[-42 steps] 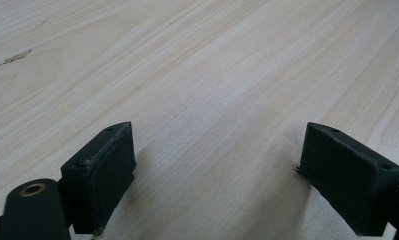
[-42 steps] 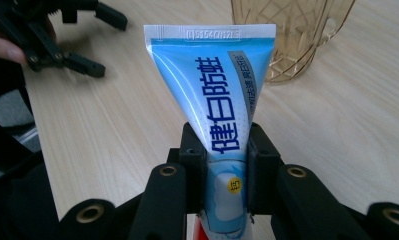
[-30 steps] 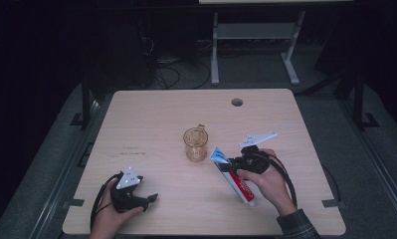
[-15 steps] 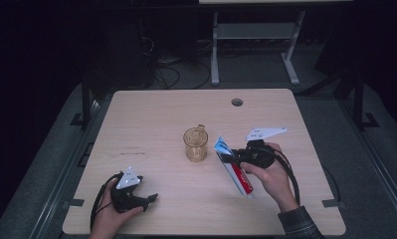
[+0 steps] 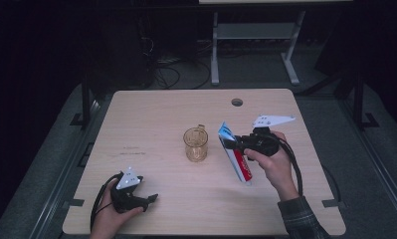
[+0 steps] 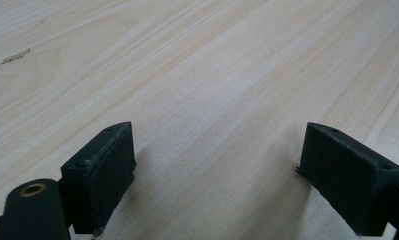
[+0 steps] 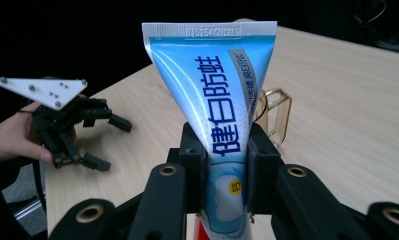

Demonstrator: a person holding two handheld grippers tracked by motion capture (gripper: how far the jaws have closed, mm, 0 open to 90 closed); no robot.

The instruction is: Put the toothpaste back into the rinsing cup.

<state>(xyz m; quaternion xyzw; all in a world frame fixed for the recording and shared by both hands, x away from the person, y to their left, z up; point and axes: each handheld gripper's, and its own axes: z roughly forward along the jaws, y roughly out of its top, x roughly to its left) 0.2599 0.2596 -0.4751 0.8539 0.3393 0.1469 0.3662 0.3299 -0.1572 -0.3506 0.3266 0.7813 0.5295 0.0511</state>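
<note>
Right gripper (image 7: 222,160): clamped on blue-and-white plastic toothpaste tube (image 7: 219,85), lifted off table.
Left gripper (image 5: 136,198): jaws wide, empty.
Next, likely: lower tube into amber glass cup (image 5: 195,144).

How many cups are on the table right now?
1. The amber glass cup stands upright near the table's middle, just left of the toothpaste tube that the right gripper holds; in the right gripper view it peeks from behind the tube. Nothing seems hidden.
</note>
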